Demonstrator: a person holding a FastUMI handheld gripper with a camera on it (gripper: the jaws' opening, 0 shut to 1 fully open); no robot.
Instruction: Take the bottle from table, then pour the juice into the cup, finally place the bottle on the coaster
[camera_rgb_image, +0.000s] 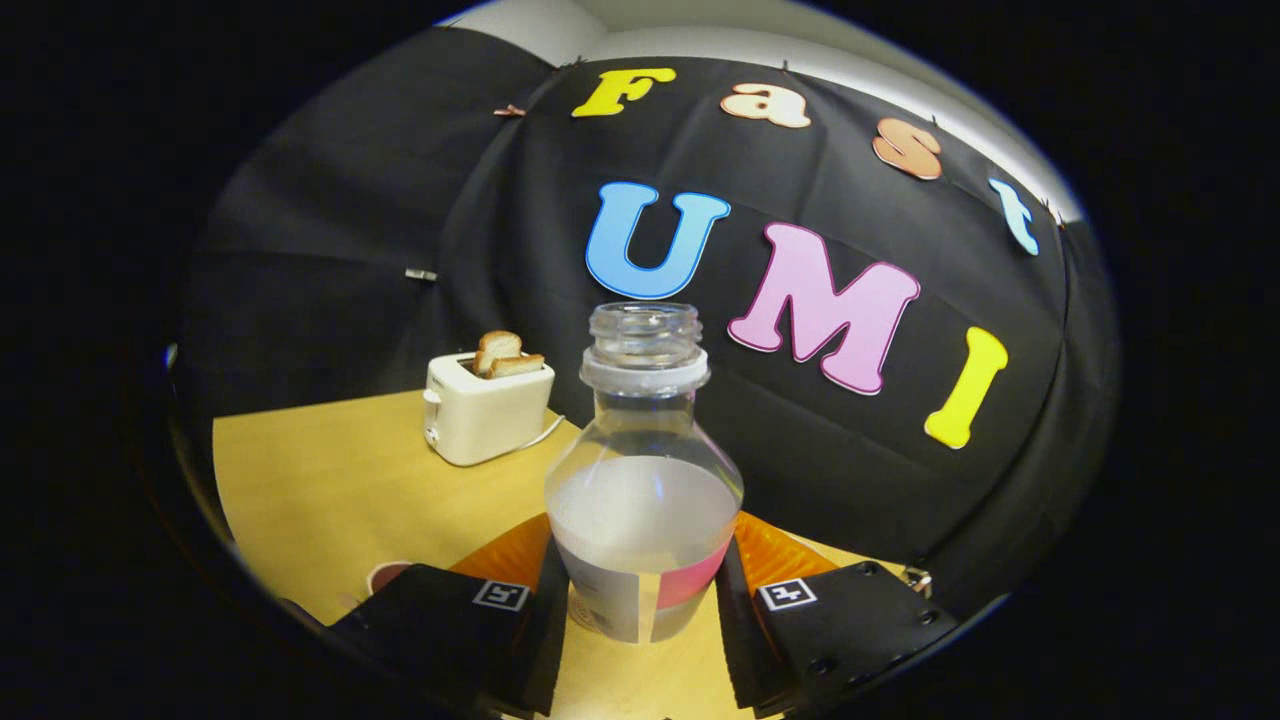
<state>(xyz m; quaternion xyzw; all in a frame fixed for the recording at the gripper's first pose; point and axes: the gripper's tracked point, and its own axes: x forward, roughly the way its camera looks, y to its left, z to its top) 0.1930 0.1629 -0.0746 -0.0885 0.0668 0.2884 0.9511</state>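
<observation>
The tool is clamped on the uncapped, upright bottle above the table.

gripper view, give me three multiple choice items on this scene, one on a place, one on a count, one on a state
1. Where is the bottle?
A. lying behind the toaster
B. upright between the two fingers of the gripper
C. standing on top of the toaster

2. How many slices of bread stick out of the toaster?
A. none
B. two
C. five

3. What state is the bottle's mouth in?
A. open, no cap on
B. closed with a red cap
C. plugged with a cork

Answers:
1. B, the black fingers sit on either side of the bottle's lower body, which stands upright on the table.
2. B, two browned slices rise from the top slots.
3. A, the clear threaded neck is bare at the top, with pale liquid inside reaching up to about the shoulder.
</observation>
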